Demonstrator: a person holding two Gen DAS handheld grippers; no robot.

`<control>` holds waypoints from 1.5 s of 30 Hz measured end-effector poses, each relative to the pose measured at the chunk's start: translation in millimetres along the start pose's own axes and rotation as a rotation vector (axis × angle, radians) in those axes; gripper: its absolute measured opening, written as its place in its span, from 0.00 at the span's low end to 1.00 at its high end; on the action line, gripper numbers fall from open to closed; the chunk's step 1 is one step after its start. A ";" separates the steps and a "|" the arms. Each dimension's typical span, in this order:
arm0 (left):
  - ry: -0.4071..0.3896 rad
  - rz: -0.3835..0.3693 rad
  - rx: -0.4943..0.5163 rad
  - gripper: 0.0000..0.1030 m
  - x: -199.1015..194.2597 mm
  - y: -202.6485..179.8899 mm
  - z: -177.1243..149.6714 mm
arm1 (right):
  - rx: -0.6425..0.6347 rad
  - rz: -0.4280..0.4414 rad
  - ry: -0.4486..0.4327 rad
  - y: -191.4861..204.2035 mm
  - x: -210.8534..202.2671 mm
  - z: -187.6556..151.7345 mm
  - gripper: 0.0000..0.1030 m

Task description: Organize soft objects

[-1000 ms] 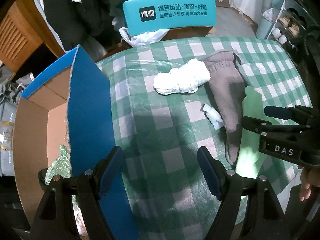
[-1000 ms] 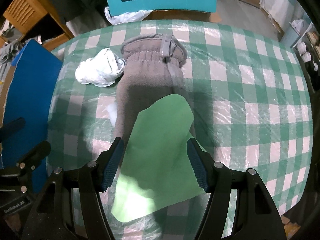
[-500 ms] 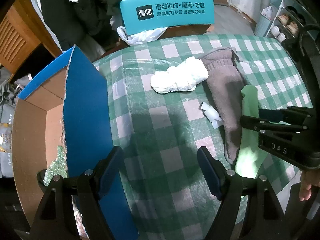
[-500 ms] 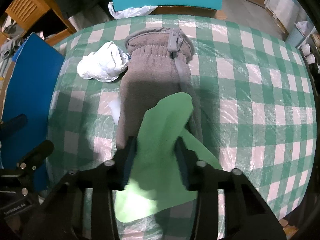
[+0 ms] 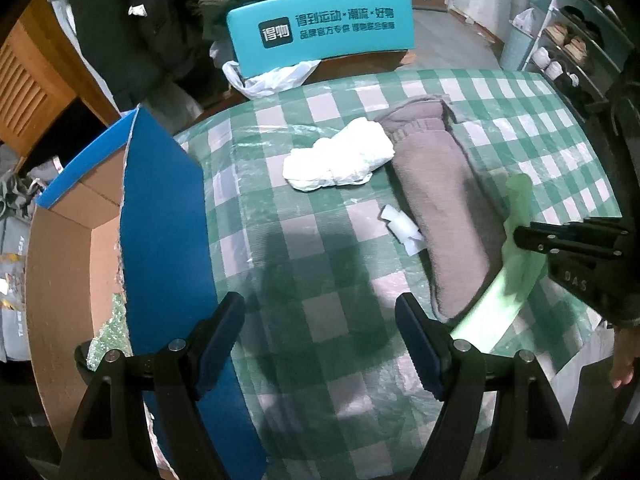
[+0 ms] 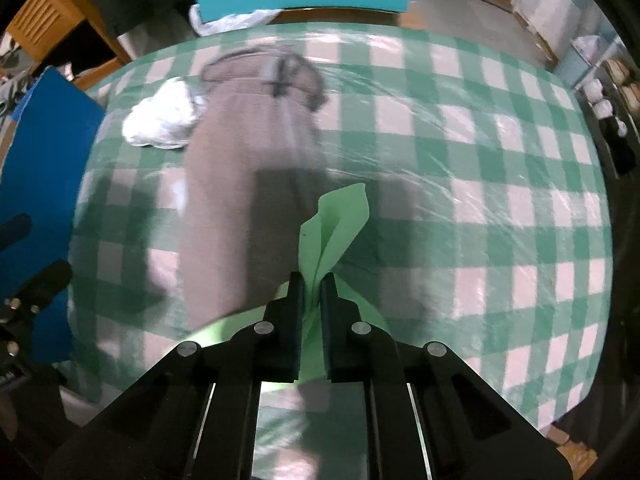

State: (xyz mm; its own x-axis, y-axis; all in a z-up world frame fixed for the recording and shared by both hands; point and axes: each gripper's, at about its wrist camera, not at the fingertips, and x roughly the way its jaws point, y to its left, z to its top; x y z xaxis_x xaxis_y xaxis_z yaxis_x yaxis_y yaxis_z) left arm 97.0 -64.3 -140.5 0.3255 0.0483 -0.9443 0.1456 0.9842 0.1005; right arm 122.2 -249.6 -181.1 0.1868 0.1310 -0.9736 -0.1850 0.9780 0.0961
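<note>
My right gripper [image 6: 311, 286] is shut on a thin light-green cloth [image 6: 334, 226], pinched into folds and lifted off the checked table; it also shows in the left wrist view [image 5: 516, 264] beside the right gripper [image 5: 520, 236]. A grey-brown knitted garment [image 5: 436, 208] lies along the table under the cloth, also in the right wrist view [image 6: 244, 168]. A crumpled white cloth [image 5: 340, 156] lies left of it. My left gripper [image 5: 320, 320] is open and empty over the table's near left part, next to an open cardboard box [image 5: 80, 240].
The box has a blue flap [image 5: 168, 240] standing along the table's left edge. A small white scrap [image 5: 402, 230] lies by the grey garment. A teal chair back [image 5: 320, 36] stands behind the table [image 6: 500, 160]. Shelves with shoes [image 5: 568, 48] are at far right.
My right gripper has closed on the green cloth and bunched and raised it. My left gripper has barely moved and stays open.
</note>
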 end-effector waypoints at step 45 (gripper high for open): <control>0.016 0.002 0.034 0.79 3.5 -28.8 4.5 | 0.137 -0.125 0.054 -80.9 21.7 -38.9 0.63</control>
State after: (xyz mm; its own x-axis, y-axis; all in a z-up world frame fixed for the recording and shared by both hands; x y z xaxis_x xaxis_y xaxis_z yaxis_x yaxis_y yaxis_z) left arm 98.2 -93.3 -145.3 0.3113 0.0533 -0.9488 0.1767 0.9778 0.1129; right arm 103.8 -332.2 -218.1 0.1473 0.0022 -0.9891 -0.0304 0.9995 -0.0023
